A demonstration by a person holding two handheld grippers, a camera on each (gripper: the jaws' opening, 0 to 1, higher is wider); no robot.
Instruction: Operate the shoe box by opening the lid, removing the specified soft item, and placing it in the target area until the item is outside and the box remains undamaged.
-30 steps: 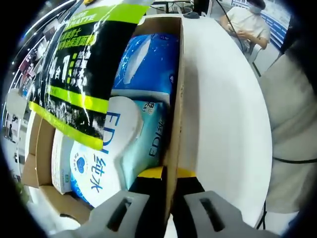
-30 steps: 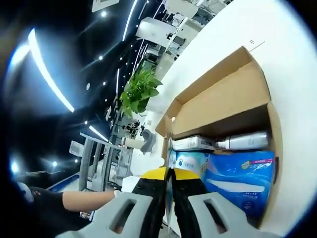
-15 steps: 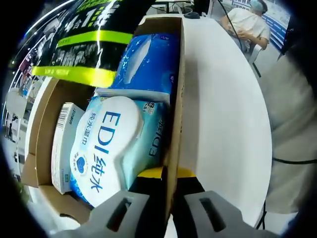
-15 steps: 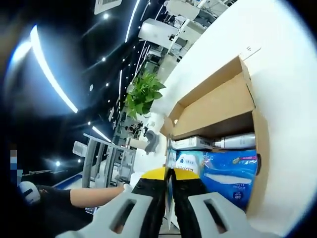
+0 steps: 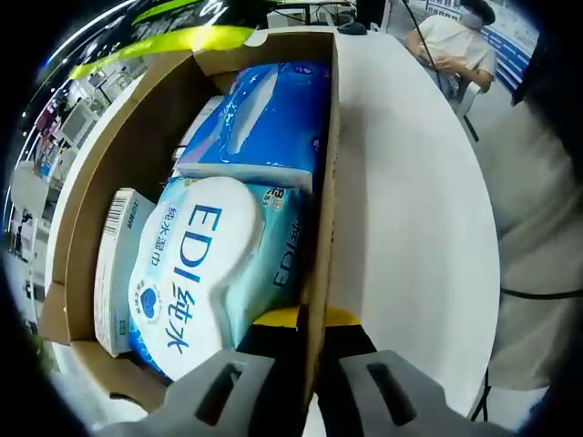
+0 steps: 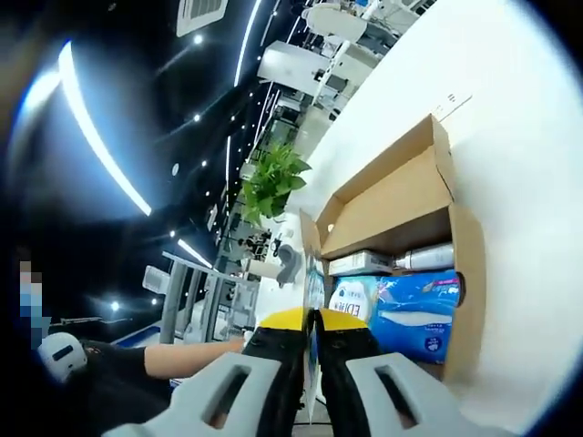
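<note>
Left tool (image 5: 310, 344) clamped on shoe box (image 5: 322, 182) wall; right tool (image 6: 310, 344) raised, pinching black-green pack (image 6: 311, 364) edge-on

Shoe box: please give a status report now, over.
Left tongs shut on shoe box wall. Right tongs shut on black-and-green packet, lifted above the box. EDI wipes pack and blue pack remain inside.

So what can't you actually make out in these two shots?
- Left gripper view: black and green pack cut off by the top edge.
- Left gripper view: box floor hidden under the EDI wipes pack and blue pack.
- Right gripper view: silver bottle label too small.
</note>
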